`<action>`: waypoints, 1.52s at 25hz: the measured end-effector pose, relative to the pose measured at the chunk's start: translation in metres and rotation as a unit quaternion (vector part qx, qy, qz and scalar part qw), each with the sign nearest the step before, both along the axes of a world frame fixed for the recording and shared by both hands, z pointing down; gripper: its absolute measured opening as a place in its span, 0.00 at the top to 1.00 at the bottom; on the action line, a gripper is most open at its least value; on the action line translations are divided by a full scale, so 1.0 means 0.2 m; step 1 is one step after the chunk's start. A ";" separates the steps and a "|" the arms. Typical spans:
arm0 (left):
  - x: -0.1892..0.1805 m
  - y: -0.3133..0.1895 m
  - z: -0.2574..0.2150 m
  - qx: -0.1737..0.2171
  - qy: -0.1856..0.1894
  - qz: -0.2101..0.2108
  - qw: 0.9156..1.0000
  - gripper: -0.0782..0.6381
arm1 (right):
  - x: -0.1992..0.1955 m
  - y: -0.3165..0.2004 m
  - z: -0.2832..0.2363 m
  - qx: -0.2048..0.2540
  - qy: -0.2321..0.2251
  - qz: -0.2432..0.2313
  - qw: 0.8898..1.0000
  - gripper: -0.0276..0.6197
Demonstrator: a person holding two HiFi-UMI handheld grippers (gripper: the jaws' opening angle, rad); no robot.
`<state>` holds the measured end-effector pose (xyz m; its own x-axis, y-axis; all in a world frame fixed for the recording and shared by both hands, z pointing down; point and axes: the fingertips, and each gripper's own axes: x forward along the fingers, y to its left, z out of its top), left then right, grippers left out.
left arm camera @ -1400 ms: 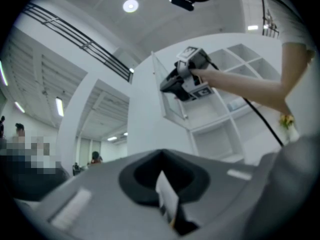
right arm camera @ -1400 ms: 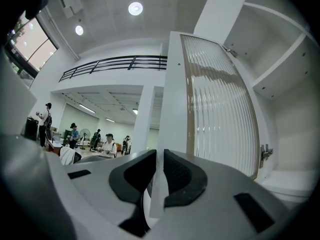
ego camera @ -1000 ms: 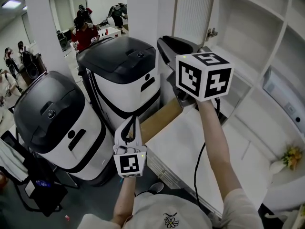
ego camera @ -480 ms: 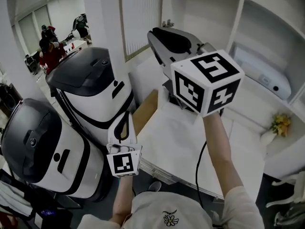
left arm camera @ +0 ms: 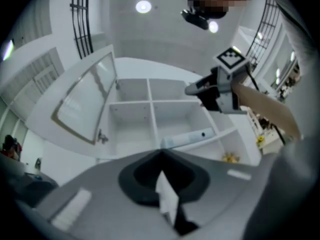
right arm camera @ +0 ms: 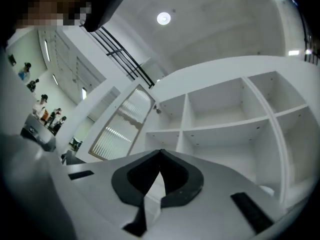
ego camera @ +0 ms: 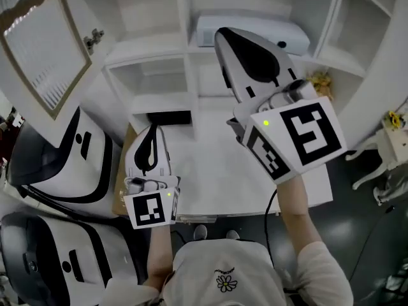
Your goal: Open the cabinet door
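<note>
Left of shelves [ego camera: 183,18], cabinet door [ego camera: 41,50] stands wide open; right gripper [ego camera: 223,40] just clenched empty, left gripper [ego camera: 152,132] likewise closed, empty; task looks done.

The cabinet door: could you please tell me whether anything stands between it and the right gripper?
Nothing visible does. The cabinet door hangs swung open left of the shelves; the right gripper, tongs just closed on nothing, is held up before those shelves, with only air toward the door.
</note>
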<state>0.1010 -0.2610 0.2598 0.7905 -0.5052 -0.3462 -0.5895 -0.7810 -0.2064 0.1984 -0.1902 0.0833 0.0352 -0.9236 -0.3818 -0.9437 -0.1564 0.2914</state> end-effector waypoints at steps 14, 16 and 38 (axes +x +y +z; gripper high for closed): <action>0.47 0.44 0.01 0.001 0.024 0.145 0.989 0.88 | 0.42 0.55 0.75 -0.035 -0.057 0.181 0.981 0.96; 0.48 0.45 0.05 -0.008 0.024 0.144 0.989 0.88 | 0.43 0.57 0.88 -0.048 -0.079 0.188 0.978 0.96; 0.49 0.30 0.21 -0.032 -0.011 0.106 0.994 0.88 | 0.42 0.44 1.09 -0.074 -0.099 0.172 0.977 0.96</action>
